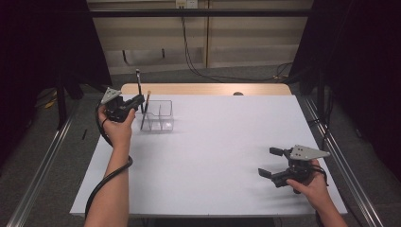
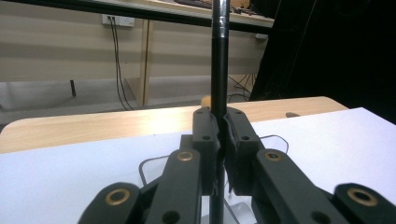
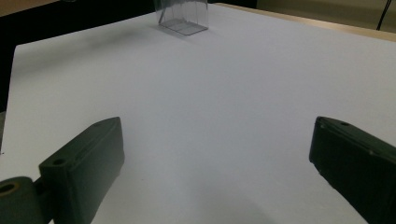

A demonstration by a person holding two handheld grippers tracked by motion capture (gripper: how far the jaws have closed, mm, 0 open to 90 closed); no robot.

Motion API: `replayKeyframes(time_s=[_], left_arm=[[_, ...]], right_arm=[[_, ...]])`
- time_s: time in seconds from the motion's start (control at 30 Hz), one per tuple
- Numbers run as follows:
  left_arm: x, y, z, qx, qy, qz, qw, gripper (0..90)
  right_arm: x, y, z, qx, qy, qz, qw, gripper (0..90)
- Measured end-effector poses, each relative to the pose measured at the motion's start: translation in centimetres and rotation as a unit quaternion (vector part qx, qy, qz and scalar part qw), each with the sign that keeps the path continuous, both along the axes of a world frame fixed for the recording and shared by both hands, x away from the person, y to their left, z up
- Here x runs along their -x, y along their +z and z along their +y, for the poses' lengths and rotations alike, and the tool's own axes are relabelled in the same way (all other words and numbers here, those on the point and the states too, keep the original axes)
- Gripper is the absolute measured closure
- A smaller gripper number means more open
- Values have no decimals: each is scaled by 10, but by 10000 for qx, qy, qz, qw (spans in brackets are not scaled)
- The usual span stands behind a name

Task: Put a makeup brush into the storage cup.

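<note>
Upright black pen point(image 2: 219, 56) pinched btwn left gripper point(image 2: 219, 140) jaws; right gripper point(image 3: 217, 154) jaws spread

Both arms are bare, no sleeves. Each black claw (left claw point(image 1: 138, 100), right claw point(image 1: 270, 162)) has chunky jaws with brass-ringed pivot screws, a grey three-cornered top plate and a thick black cable trailing off.

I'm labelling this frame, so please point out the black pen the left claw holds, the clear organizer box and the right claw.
black pen point(image 2: 219, 70): left gripper view, on its shaft above the jaws.
clear organizer box point(image 1: 161, 116): high view, on its front wall.
right claw point(image 1: 271, 162): high view, midway between its open fingertips.
</note>
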State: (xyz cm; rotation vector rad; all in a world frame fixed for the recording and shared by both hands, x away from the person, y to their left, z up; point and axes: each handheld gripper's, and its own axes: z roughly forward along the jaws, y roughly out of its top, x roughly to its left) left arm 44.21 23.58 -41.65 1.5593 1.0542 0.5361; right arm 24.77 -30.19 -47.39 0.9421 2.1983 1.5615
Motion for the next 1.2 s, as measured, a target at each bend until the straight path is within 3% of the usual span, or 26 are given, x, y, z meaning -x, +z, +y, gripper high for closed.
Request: replayKeyframes(time_s=[1.2], left_arm=[[5, -15, 0, -15, 18, 89, 10000, 840]], right_arm=[[-1, 0, 1, 11, 26, -21, 10000, 26]])
